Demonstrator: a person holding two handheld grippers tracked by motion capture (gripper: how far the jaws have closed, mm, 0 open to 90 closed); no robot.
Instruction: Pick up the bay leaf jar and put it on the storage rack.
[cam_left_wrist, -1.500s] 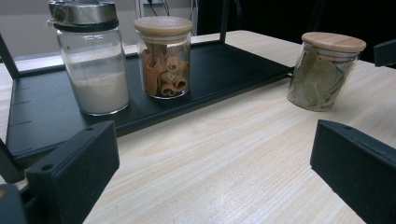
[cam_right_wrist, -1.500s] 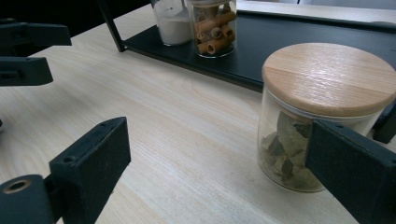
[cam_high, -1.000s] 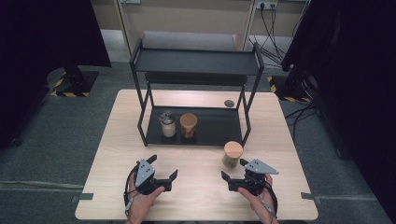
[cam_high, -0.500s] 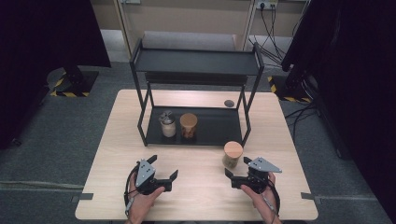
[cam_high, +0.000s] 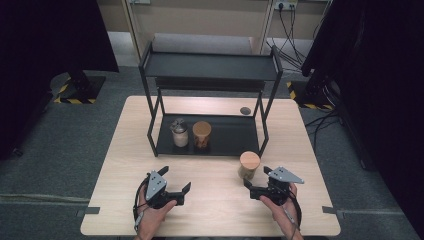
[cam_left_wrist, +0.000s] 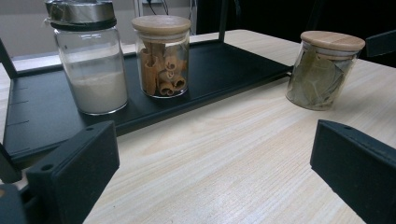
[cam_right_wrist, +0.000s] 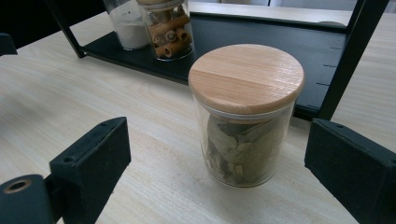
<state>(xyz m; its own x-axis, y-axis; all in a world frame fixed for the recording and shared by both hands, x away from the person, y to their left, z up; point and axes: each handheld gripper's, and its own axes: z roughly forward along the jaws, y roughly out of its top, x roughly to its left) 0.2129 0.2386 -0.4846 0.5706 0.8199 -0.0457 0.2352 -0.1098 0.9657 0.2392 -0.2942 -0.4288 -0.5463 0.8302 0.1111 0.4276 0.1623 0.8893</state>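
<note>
The right gripper (cam_high: 256, 180) is held with its jaws spread wide, nothing between the pads, just short of the bay-leaf jar (cam_right_wrist: 245, 116). The left gripper (cam_high: 175, 181) is likewise spread and rests low over the table (cam_high: 220, 215), well apart from the jar. The jar stands upright on the table, just in front of the black rack (cam_high: 210, 65), near its right front leg. Glass walls are judged rigid, smooth and breakable; the contents make it light. A grasp across the body, below the wooden lid (cam_right_wrist: 246, 77), is advised.
</note>
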